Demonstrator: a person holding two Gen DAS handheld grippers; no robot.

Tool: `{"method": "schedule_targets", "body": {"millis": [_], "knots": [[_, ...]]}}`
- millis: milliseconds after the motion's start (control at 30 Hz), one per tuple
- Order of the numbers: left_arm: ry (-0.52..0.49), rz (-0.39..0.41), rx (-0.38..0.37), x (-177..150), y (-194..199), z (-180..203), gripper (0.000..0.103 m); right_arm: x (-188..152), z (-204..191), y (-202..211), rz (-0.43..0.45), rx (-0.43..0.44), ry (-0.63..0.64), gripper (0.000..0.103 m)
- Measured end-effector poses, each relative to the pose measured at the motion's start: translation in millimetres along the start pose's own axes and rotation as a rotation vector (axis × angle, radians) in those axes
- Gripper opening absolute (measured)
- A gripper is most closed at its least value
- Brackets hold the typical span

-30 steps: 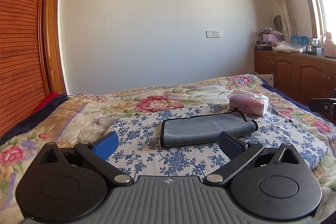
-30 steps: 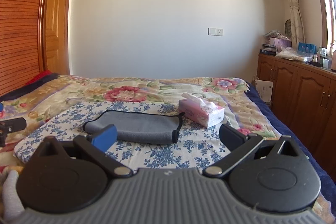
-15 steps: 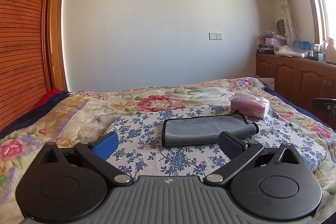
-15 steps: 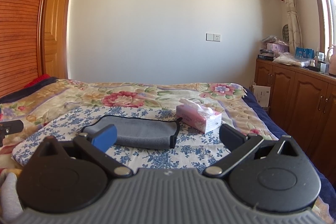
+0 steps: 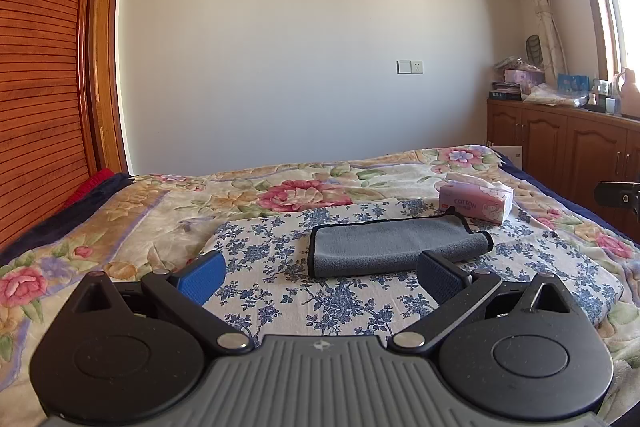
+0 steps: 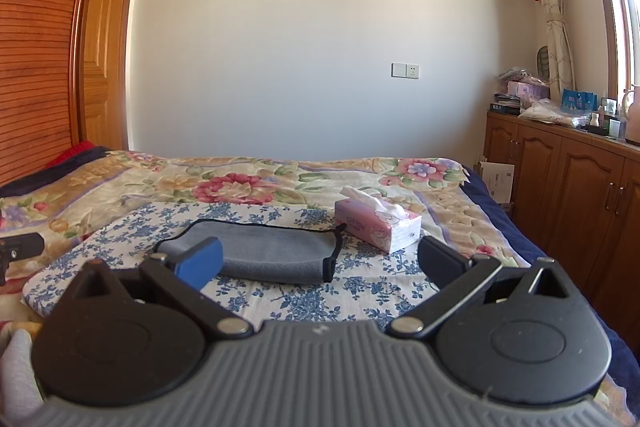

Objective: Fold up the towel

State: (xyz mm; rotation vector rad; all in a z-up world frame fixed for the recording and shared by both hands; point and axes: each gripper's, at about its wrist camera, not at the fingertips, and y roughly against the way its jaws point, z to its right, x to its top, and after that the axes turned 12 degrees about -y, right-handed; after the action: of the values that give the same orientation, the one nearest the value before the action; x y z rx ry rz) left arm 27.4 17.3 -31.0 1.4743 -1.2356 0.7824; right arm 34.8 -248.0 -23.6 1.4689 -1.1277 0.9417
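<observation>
**Towel lies folded on the bed, both grippers spread and empty**

Towel (image 5: 394,243), grey with a dark bound edge, lies folded on a blue-flowered white cloth (image 5: 340,301) spread over the bed (image 5: 132,223). In the left wrist view it sits at about 12 o'clock, a little toward 1, beyond the fingertips; its fold runs along the near edge, and a small dark loop sticks up at its far right corner. In the right wrist view the towel (image 6: 272,251) is at roughly 11 o'clock, with the blue left pad overlapping its near left end in the picture; whether the pad touches it cannot be told.

The left hand-held gripper (image 5: 320,273) is spread wide, its blue pad at 10 o'clock and the dark one at 2 o'clock, with nothing between them. The right hand-held gripper (image 6: 320,263) is likewise spread wide and grips nothing.

A pink tissue box (image 5: 476,203) stands just beyond the towel's right end, at 1 o'clock in the left view; in the right view the tissue box (image 6: 378,225) is near 12 o'clock, close beside the towel, with a white tissue poking from its top.

Wooden cabinets (image 6: 568,187) line the wall at 3 o'clock, cluttered on top. A wooden door (image 6: 104,39) stands at 9 o'clock, and a wall switch (image 6: 405,70) is mounted on the far wall.
</observation>
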Motion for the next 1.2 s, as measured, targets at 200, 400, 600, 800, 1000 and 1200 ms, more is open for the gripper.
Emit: {"method": "schedule_targets", "body": {"millis": [200, 400, 600, 800, 1000, 1200], "knots": [[0.001, 0.000, -0.001, 0.0, -0.1, -0.3, 0.103, -0.2, 0.0, -0.1, 0.000, 0.000, 0.000, 0.103], [0.001, 0.000, -0.001, -0.1, 0.0, -0.3, 0.103, -0.4, 0.1, -0.2, 0.000, 0.000, 0.000, 0.103], [0.004, -0.001, 0.000, -0.6, 0.0, -1.5, 0.103, -0.5, -0.2, -0.1, 0.000, 0.000, 0.001, 0.103], [0.004, -0.003, 0.002, -1.1, -0.4, -2.4, 0.103, -0.6, -0.4, 0.0, 0.000, 0.000, 0.001, 0.103], [0.004, -0.003, 0.002, -1.1, -0.5, -2.6, 0.103, -0.8, -0.4, -0.2, -0.001, 0.000, 0.000, 0.103], [0.004, -0.003, 0.002, -1.1, -0.5, -2.7, 0.103, -1.0, -0.2, -0.2, -0.001, 0.001, 0.000, 0.103]]}}
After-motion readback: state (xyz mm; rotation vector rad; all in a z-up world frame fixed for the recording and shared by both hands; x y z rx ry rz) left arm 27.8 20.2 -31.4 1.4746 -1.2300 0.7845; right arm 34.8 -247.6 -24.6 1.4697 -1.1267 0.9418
